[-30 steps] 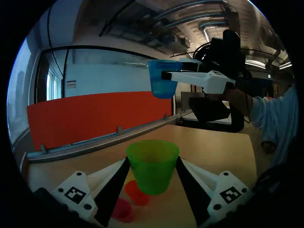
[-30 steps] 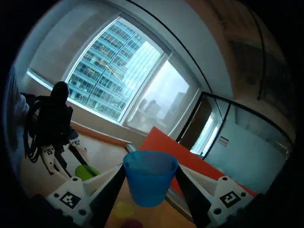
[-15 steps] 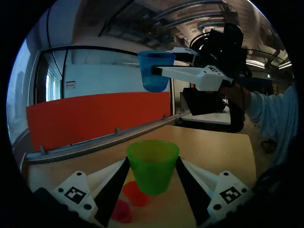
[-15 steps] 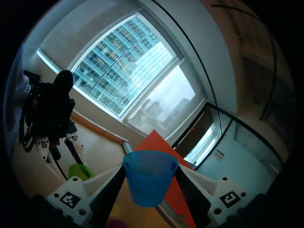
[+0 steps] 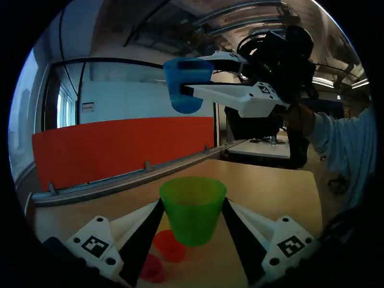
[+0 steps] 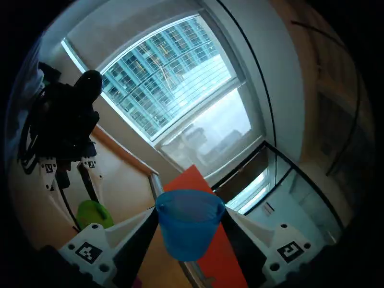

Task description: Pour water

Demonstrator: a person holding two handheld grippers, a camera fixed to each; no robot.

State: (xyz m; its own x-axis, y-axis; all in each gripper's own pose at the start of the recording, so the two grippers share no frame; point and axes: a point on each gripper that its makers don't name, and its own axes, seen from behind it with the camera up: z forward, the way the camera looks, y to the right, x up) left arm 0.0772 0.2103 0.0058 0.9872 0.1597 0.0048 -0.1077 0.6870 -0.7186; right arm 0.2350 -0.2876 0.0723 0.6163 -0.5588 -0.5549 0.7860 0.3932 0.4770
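The left gripper (image 5: 193, 205) pinches a green cup (image 5: 193, 216) between its two fingers, one pressed on each side of the wall just under the rim. The cup stands upright with its mouth open upward, held low over the pale wooden tabletop (image 5: 273, 187). High above the green cup and a little to its left in the left gripper view, the right gripper (image 5: 190, 77) clamps a blue cup (image 5: 185, 89), a finger on either side. That cup's rim faces up with a slight lean, well apart from the green one. Whether either cup holds water cannot be told. A hand (image 5: 297, 117) in a light blue sleeve (image 5: 345, 144) carries the right gripper from the green cup's upper right. Below the green cup, toward its left, a small orange cup (image 5: 169, 245) and a pink cup (image 5: 152, 269) sit on the tabletop close together. Behind the green cup an orange panel (image 5: 120, 144) runs along the tabletop's far edge. In the right gripper view, a large window (image 6: 192, 96) rises above the green cup.
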